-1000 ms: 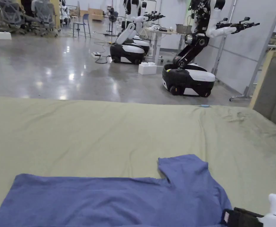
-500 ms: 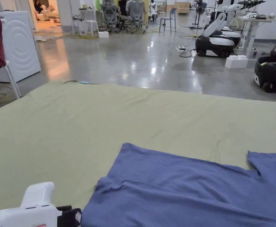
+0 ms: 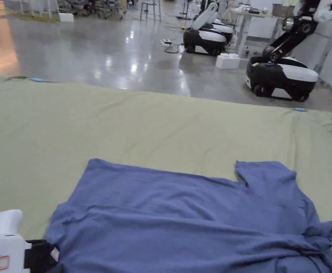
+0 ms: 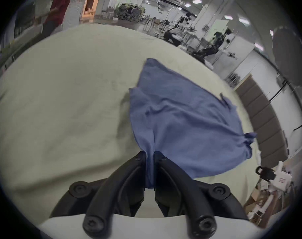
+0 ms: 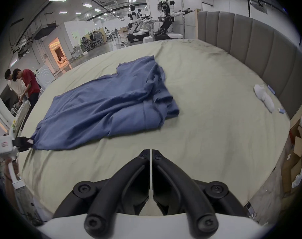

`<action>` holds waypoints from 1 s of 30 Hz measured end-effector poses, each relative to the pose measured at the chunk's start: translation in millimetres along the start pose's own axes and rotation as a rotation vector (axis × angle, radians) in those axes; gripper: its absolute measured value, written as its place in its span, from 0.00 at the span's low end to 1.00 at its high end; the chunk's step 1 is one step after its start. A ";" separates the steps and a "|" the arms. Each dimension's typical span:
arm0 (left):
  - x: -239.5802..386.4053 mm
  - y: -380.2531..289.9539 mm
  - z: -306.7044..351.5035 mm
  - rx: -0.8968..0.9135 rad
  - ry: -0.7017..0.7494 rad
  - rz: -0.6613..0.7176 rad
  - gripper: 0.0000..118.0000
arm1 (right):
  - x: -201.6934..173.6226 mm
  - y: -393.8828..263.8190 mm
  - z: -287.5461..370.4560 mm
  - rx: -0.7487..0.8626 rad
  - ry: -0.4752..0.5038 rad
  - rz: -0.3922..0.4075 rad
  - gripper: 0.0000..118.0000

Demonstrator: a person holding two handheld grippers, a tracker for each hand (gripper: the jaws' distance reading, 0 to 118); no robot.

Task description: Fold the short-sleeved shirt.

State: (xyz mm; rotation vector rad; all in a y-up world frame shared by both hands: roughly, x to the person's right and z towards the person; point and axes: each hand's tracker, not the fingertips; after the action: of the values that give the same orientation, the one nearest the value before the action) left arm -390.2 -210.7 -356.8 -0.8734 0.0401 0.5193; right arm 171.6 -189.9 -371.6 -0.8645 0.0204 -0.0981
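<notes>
I see the bed spread with a pale green sheet, a grey padded headboard along its right side in the right gripper view. The blue short-sleeved shirt lies on the near part of the bed, its body running left to right, one sleeve lying flat toward the far right and the right end bunched into folds. My left hand-held gripper is at the shirt's near left corner: in its own view both jaws are clamped on a pinch of blue cloth, which rises from the jaw tips into a ridge. In the head view the same tool sits at the bottom left edge, touching the shirt's corner. My right hand-held gripper has its jaws pressed together on nothing, over bare sheet, near the shirt's crumpled right end but apart from it. A white sock lies near the headboard, well away from the shirt. Beyond the bed, wheeled robots stand on the glossy floor.
</notes>
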 end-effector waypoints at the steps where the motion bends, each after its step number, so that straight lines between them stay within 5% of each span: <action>1: 1.5 0.7 -0.5 0.003 0.037 -0.027 0.08 | -0.6 5.2 -0.3 0.037 0.000 0.009 0.21; 3: 4.5 1.0 -10.1 -0.019 0.123 -0.097 0.08 | 2.2 16.6 -6.4 0.110 0.027 0.026 0.66; 4: 5.8 -1.9 -15.9 -0.045 0.169 -0.104 0.08 | 3.3 23.2 -11.6 0.097 0.028 0.024 0.71; 12: 3.0 -10.4 -26.4 -0.059 0.124 -0.037 0.08 | 20.0 65.7 -87.6 -0.011 -0.008 0.009 0.71; 14: 6.4 -11.1 -26.6 -0.060 0.124 -0.037 0.08 | 16.5 65.5 -106.3 -0.068 0.000 0.027 0.68; 15: 8.7 -11.4 -26.1 -0.061 0.128 -0.036 0.07 | 14.1 64.7 -115.3 -0.105 0.016 0.036 0.60; 17: 9.2 -9.8 -24.4 -0.059 0.136 -0.036 0.07 | 8.0 60.3 -122.3 -0.123 0.081 0.010 0.15; 20: 15.2 -5.4 -10.7 -0.049 0.141 -0.014 0.08 | -2.3 65.6 -104.7 -0.091 -0.002 0.075 0.15; 27: 27.1 3.6 58.0 0.050 0.007 0.032 0.08 | 12.1 61.3 -40.1 -0.030 0.101 -0.002 0.15; 30: 33.5 -2.0 81.0 0.091 0.067 -0.066 0.08 | 15.6 50.3 -10.6 -0.040 0.088 0.007 0.15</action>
State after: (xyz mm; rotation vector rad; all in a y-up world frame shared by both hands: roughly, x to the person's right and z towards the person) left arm -374.1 -137.7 -310.8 -0.8005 0.0957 0.4235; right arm 190.4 -166.9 -416.4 -0.8992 0.1083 -0.1298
